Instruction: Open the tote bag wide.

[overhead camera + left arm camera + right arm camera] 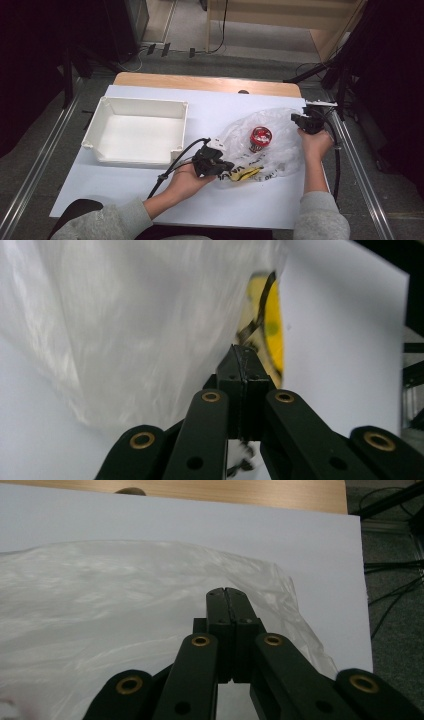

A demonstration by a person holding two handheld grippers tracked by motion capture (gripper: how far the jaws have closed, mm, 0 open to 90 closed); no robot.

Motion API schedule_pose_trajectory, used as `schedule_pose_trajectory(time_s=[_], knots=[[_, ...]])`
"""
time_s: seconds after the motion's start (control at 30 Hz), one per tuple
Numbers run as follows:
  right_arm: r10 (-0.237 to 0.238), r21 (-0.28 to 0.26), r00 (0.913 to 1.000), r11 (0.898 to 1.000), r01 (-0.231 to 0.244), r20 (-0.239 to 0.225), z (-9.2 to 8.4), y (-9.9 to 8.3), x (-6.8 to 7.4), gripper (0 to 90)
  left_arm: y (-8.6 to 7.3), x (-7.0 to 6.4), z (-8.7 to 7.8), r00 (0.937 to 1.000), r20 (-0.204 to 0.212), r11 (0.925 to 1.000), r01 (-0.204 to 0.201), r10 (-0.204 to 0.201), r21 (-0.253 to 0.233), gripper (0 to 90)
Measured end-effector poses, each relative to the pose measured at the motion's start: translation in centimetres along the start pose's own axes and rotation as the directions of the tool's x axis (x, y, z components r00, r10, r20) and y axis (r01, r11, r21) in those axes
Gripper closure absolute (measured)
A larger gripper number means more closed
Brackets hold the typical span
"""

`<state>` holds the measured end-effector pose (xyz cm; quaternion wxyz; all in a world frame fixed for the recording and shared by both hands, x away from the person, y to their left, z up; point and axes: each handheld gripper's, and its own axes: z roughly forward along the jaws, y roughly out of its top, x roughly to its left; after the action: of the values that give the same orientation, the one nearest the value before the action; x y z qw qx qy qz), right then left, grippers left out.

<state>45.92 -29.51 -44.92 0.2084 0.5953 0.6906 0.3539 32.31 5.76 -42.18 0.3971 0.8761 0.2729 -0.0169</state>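
landmark for this entry: the clear plastic bag lying on the white table. i hold its near-left edge with my left gripper; in the left gripper view the jaws of the left gripper are pressed flat together with the film bunched right at their tips, so i log it as clenched on the bag. the yellow printed patch of the bag sits just beyond those tips. my right gripper is at the bag's far-right edge; in the right gripper view the right gripper has its jaws closed face to face over the film, though i cannot see film between them, so i cannot tell whether it really grips the bag. inside the bag, near its middle, lies a small object with a red round top. left of the bag, apart from it, stands a white rectangular tray. beyond the bag, the wooden table edge shows past the white surface.
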Motion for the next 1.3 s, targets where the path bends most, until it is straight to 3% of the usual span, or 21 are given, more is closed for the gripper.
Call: schedule_pose_trajectory(time_s=[0.3,0.43,0.53,0.63,0.73,0.93,1.07,1.3], knots=[[-0.074,-0.032,0.9937,0.997,0.072,-0.084,-3.6,-0.1,2.1,90.0,4.5,-0.6,-1.9,0.9990,0.005,0.9968,-0.044,0.045,-0.066,90.0],[-0.101,-0.021,0.9881,0.995,0.099,-0.116,-4.7,-0.6,3.3,90.0,6.8,0.3,-2.1,0.9994,0.013,0.9964,-0.031,0.032,-0.080,90.0],[-0.134,-0.012,0.9833,0.991,0.134,-0.123,-5.2,-1.0,3.9,90.0,8.1,1.0,-1.5,0.9991,-0.018,0.9971,-0.040,0.039,-0.064,90.0],[-0.137,-0.008,0.9814,0.991,0.137,-0.135,-5.4,-1.5,4.4,90.0,9.0,2.2,-0.6,0.9996,-0.023,0.9985,-0.015,0.014,-0.054,90.0],[-0.137,-0.007,0.9803,0.990,0.137,-0.142,-5.5,-1.9,4.6,90.0,9.5,3.3,0.6,0.9993,-0.034,0.9992,0.018,-0.019,-0.037,90.0],[-0.147,0.010,0.9774,0.989,0.150,-0.152,-5.1,-2.8,4.9,90.0,9.9,5.4,3.1,0.9973,-0.059,0.9990,0.042,-0.043,-0.013,90.0],[-0.137,0.018,0.9789,0.990,0.142,-0.151,-4.6,-3.3,4.8,90.0,9.2,7.4,4.8,0.9912,-0.064,0.9923,0.119,-0.116,0.036,90.0],[-0.132,0.049,0.9785,0.989,0.141,-0.158,-3.2,-4.3,4.9,90.0,8.2,8.3,7.1,0.9880,-0.104,0.9869,0.125,-0.114,0.102,90.0]])
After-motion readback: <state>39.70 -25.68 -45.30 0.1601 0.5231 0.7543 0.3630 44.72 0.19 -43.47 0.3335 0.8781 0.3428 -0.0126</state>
